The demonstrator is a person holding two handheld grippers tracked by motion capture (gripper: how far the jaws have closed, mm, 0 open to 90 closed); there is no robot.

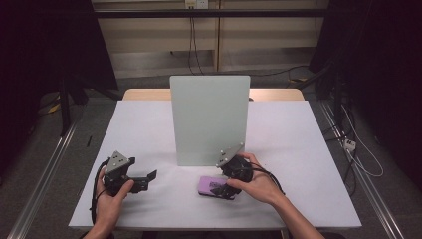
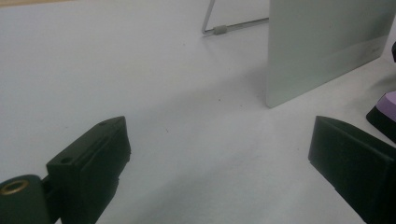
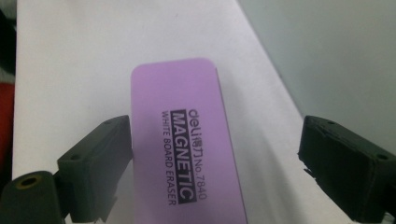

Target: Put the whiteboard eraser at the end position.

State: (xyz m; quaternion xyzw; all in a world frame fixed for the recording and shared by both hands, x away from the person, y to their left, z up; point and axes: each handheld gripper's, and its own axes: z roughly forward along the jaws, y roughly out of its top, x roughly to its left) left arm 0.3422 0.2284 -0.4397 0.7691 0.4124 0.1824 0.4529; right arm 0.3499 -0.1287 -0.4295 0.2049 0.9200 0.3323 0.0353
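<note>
A purple magnetic whiteboard eraser (image 1: 209,185) lies flat on the white table (image 1: 298,149), just in front of an upright pale-green whiteboard (image 1: 209,119). My right gripper (image 1: 222,190) hovers over the eraser's right end. In the right gripper view the eraser (image 3: 187,140) lies between the wide-apart jaws of the right gripper (image 3: 215,154), close to the left one and well clear of the right one. My left gripper (image 1: 148,180) rests at the front left, pointing right. Its jaws (image 2: 219,149) stand open over bare table, with the eraser's corner (image 2: 390,102) at the far right.
The whiteboard (image 2: 322,46) leans on a wire stand (image 2: 217,30) behind it. A wooden table edge (image 1: 144,93) shows beyond the white surface. Cables and dark frames surround the table on the floor.
</note>
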